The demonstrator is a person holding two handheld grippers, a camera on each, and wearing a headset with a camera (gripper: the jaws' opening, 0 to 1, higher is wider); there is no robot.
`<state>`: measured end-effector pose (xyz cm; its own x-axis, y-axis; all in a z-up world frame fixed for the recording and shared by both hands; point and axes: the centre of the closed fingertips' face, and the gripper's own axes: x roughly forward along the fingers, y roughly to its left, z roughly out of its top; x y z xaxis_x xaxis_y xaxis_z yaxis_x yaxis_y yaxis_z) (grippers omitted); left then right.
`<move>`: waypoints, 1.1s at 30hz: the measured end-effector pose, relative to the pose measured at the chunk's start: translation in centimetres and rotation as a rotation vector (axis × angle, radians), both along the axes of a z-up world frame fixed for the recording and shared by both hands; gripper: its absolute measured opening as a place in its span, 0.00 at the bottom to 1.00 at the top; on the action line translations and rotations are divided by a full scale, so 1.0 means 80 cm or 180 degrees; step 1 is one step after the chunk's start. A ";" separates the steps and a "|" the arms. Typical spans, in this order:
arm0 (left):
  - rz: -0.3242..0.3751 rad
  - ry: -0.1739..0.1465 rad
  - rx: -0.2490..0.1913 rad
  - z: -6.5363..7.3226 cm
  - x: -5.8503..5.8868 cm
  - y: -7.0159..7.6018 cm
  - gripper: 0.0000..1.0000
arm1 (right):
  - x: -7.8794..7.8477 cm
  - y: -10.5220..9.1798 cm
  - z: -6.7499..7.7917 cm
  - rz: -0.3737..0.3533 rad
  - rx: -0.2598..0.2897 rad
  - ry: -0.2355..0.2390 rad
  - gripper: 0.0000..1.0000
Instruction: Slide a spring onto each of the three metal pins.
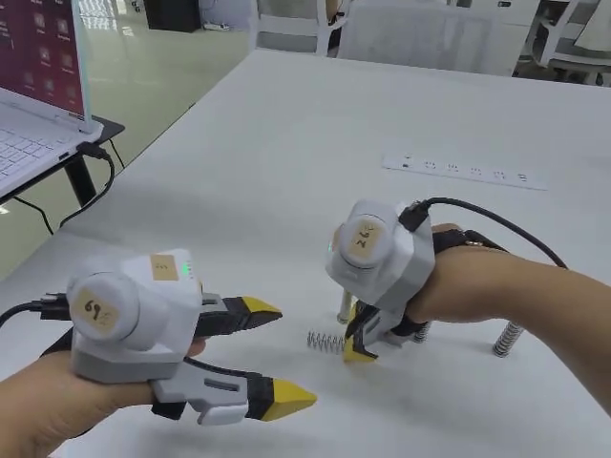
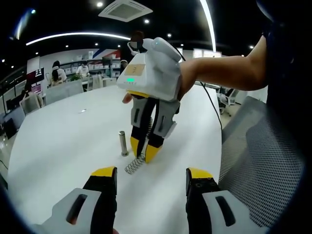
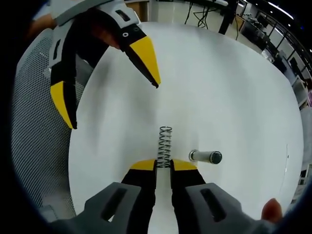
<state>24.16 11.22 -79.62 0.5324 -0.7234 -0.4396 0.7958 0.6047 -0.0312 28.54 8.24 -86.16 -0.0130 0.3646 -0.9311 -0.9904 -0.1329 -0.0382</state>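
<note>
The right gripper (image 3: 163, 165) clamps the spring (image 3: 165, 144) by one end, ready to thread the bare pin (image 3: 204, 157) beside it; the left gripper (image 1: 291, 353) hovers released.

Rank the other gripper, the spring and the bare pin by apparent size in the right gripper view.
The left gripper, clearly largest, perhaps nearer the camera.
Then the spring.
Last the bare pin, only slightly shorter than the spring.

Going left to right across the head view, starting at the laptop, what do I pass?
laptop → left gripper → held spring → right gripper → upright spring
</note>
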 end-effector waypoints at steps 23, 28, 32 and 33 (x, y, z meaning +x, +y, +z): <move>-0.0074 -0.0034 0.0020 0.006 0.002 -0.007 0.50 | -0.008 -0.015 0.032 0.0047 -0.0018 -0.0061 0.08; -0.0116 -0.0055 0.0028 0.010 0.003 -0.011 0.49 | -0.014 -0.022 0.045 0.0045 -0.0019 -0.0036 0.08; -0.0151 -0.0070 0.0032 0.013 0.003 -0.016 0.48 | -0.020 -0.027 0.054 0.0049 -0.0025 -0.0030 0.08; -0.0162 -0.0074 0.0034 0.014 0.003 -0.017 0.47 | -0.021 -0.028 0.056 0.0048 -0.0016 -0.0024 0.08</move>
